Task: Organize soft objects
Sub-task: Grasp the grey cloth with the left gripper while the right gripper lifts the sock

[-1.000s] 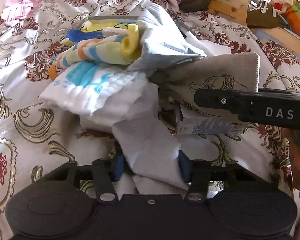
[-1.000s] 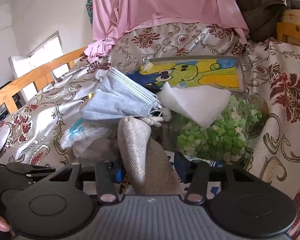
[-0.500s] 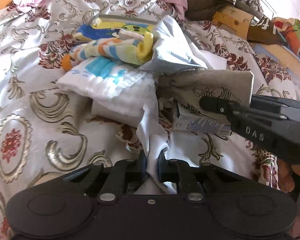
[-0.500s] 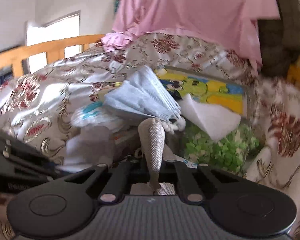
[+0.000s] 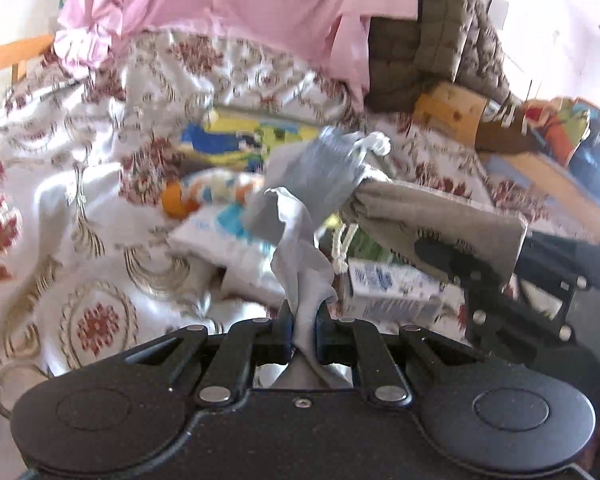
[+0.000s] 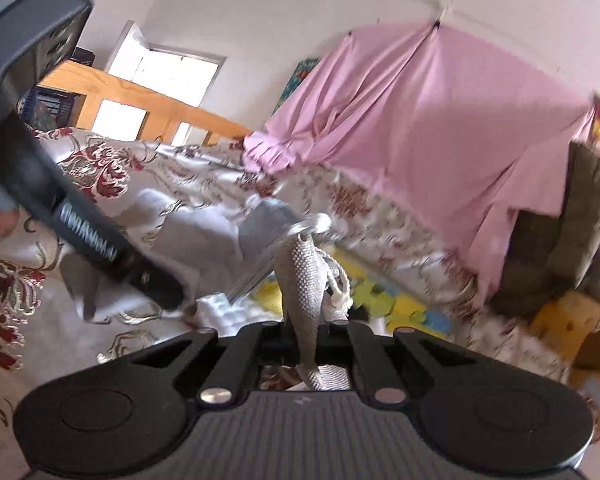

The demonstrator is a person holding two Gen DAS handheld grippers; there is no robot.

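My left gripper (image 5: pixel 302 332) is shut on a thin light grey cloth (image 5: pixel 300 256), which rises crumpled from between its pads above the bed. My right gripper (image 6: pixel 306 340) is shut on a beige woven drawstring bag (image 6: pixel 302 276), whose white cord (image 6: pixel 340 296) hangs beside it. In the left wrist view the same bag (image 5: pixel 432 212) stretches to the right, held off the pile. A blue face mask (image 5: pixel 324 172) rests against the bag's top. Behind lie a striped sock (image 5: pixel 216 192) and a white padded pack (image 5: pixel 220 240). All is motion-blurred.
A small printed box (image 5: pixel 392 288) and a bright picture board (image 5: pixel 252 136) lie in the pile on the floral bedspread (image 5: pixel 80 200). A pink sheet (image 6: pixel 420 120) hangs behind. An olive quilted jacket (image 5: pixel 428 40) and wooden rails (image 6: pixel 140 96) edge the bed.
Both grippers went from open to shut, the left on the grey cloth, the right on the beige bag. Both have lifted their cloths off the pile, and the right view has tilted.
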